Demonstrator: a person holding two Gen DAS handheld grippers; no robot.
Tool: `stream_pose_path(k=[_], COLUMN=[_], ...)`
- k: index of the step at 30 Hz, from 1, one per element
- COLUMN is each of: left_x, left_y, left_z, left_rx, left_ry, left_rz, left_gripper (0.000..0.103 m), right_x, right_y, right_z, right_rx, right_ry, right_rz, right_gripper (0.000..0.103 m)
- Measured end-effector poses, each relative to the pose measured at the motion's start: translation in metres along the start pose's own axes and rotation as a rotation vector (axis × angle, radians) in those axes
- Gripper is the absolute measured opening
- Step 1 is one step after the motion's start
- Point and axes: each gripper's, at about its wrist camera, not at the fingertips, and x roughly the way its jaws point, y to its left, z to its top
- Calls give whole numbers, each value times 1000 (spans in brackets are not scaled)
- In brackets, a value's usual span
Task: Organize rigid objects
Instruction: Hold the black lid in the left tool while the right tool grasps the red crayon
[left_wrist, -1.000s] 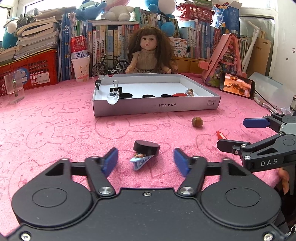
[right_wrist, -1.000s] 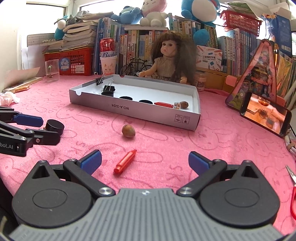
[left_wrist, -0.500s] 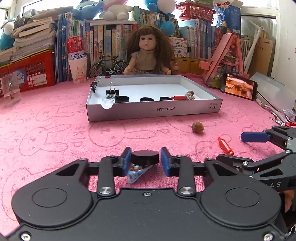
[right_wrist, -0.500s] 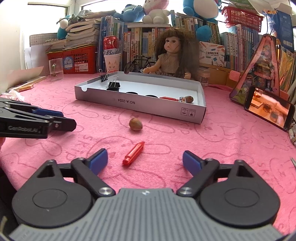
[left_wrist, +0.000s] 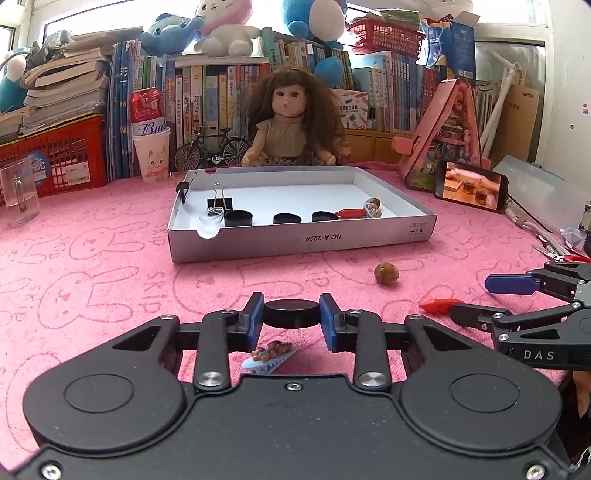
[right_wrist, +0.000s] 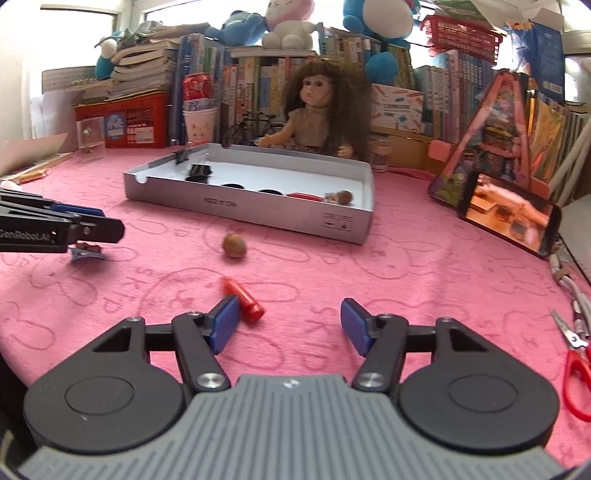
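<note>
Daylight poured in from the windows (left_wrist: 406, 11) behind the bookshelf (left_wrist: 229, 99), blown out to white at the top of both views. My bench's pink cloth (left_wrist: 92, 258) was evenly bright, with only soft shadows under my tongs. The left wrist view was sharp in the middle. The right wrist view was hazier, and the doll (right_wrist: 317, 107) and books looked smeared. Both fisheyes bent the edges, corners dark.

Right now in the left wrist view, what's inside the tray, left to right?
Binder clip → three black discs → red crayon → small nut and trinket at the right end. All inside the tray; the clear piece on its left notch overlaps, so left out.
</note>
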Motion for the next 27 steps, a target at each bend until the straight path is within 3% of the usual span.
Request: stream_pose_path(k=[5,11,15,23,27], left_x=[1,1,-1,-4,-5], left_y=[0,-2,-3,-6,-6], left_z=[2,-1,-3,-6,-6], left_rx=[-13,-28,-49,-50,-54], left_ry=[-4,-14,-26,-46,-42], left_rz=[-9,-10,-5,-2,-2], left_gripper=[30,30,30,30,30], right_x=[2,-4,-3,6,8], right_y=[-8,-3,14,43,48], right_z=[2,3,0,-1,-1], right_rx=[54,179,236,175,146], right_ry=[16,-17,-55,-54,-49], right_rz=[-54,-20,-66,-120,-137], right_gripper=[72,73,80,81,76])
